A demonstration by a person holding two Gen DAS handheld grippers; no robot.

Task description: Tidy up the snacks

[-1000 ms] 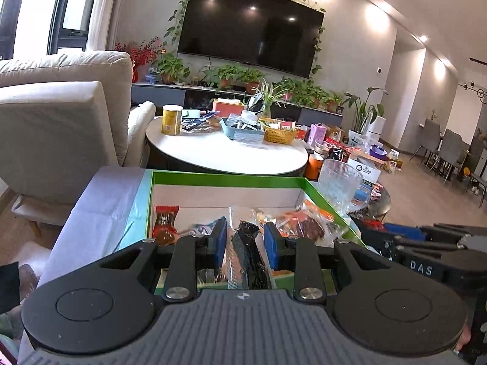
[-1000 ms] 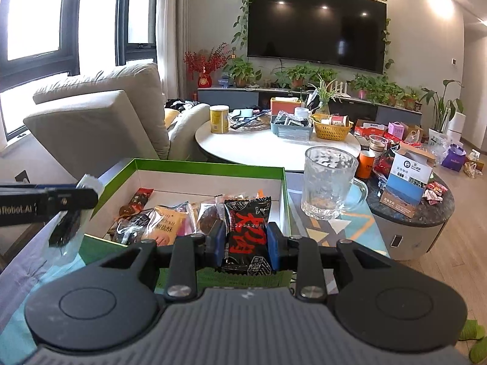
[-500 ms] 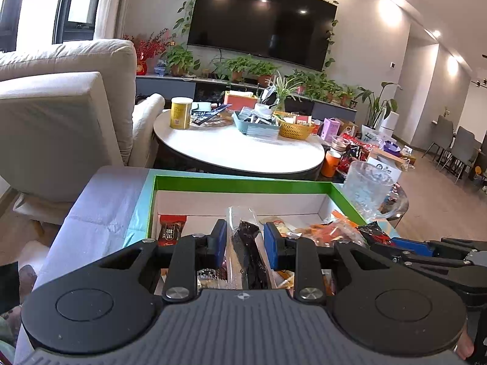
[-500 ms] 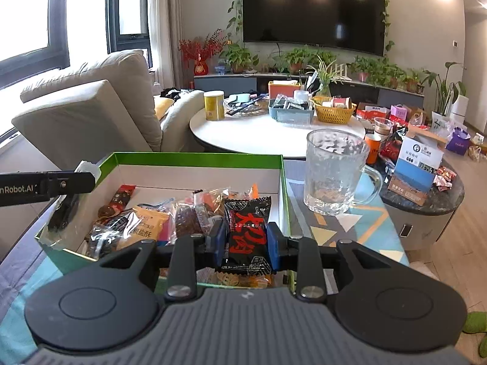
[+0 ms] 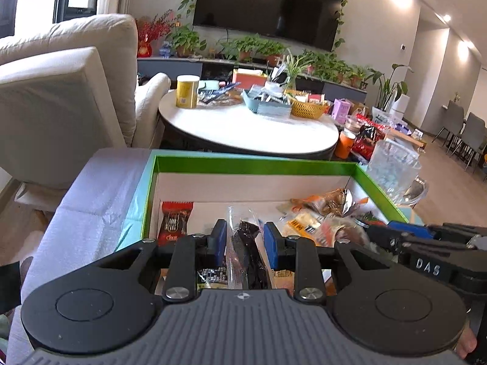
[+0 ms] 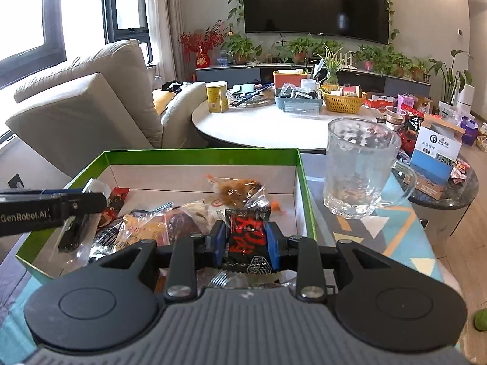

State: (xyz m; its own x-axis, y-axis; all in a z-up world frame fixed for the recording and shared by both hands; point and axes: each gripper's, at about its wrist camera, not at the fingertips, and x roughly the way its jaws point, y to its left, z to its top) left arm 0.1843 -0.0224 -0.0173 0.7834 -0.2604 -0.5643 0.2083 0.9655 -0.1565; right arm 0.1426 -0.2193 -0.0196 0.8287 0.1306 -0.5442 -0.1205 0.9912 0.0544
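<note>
Right gripper (image 6: 246,243) clamps a black-and-red snack packet (image 6: 248,238), left gripper (image 5: 245,245) pinches a clear-wrapped dark snack (image 5: 248,243), but only the right view catches the glass mug (image 6: 359,167) whole.

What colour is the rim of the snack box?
Bright green rim, white inside; clearest in the right wrist view.

left claw (image 5: 245,243): black linkage arms, blue pads, silver screws, ribbed grey body
right claw (image 6: 246,241): the same build, white "DAS" lettering
</note>
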